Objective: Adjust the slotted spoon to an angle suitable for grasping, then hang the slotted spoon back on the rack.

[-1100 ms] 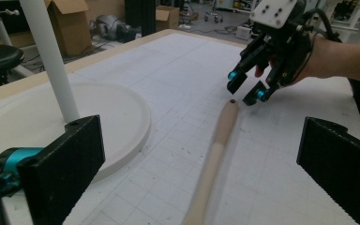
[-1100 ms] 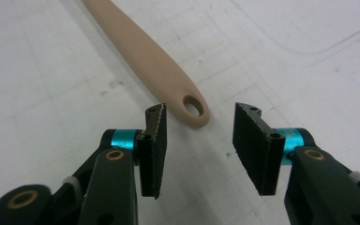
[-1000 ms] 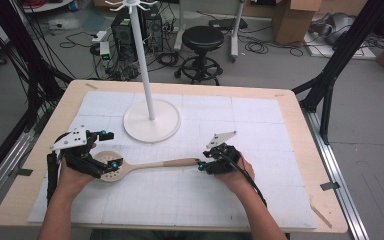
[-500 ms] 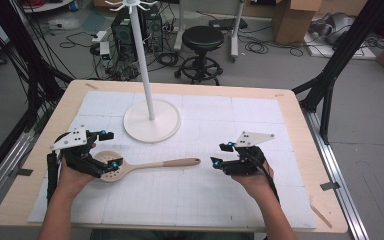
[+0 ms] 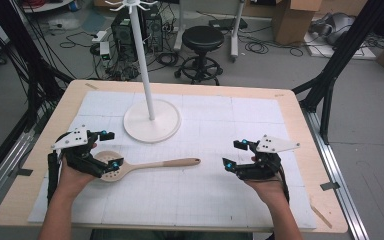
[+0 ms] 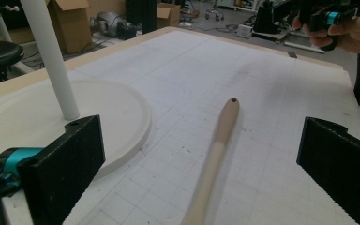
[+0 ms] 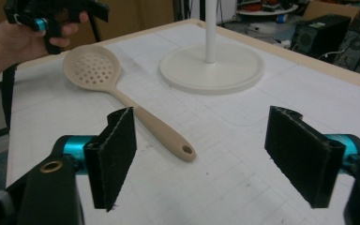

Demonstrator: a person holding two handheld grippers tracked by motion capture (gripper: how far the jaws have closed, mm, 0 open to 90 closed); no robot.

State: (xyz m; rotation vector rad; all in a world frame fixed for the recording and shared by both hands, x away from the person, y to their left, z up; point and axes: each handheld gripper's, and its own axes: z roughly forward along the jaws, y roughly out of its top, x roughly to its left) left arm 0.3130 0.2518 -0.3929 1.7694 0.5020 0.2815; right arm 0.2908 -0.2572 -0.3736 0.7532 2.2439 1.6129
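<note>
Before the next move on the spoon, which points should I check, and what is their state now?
1. Beige slotted plastic spoon lies flat on the white gridded mat: ok.
2. Left claw open, spoon handle between its jaws: ok.
3. Right claw open, holding nothing: ok.
4. Handle end with hanging hole free, apart from the right claw: ok.
5. White round-based stand upright, apart from the spoon: ok.
6. Whether the left claw touches the spoon bowl: cannot tell.
</note>
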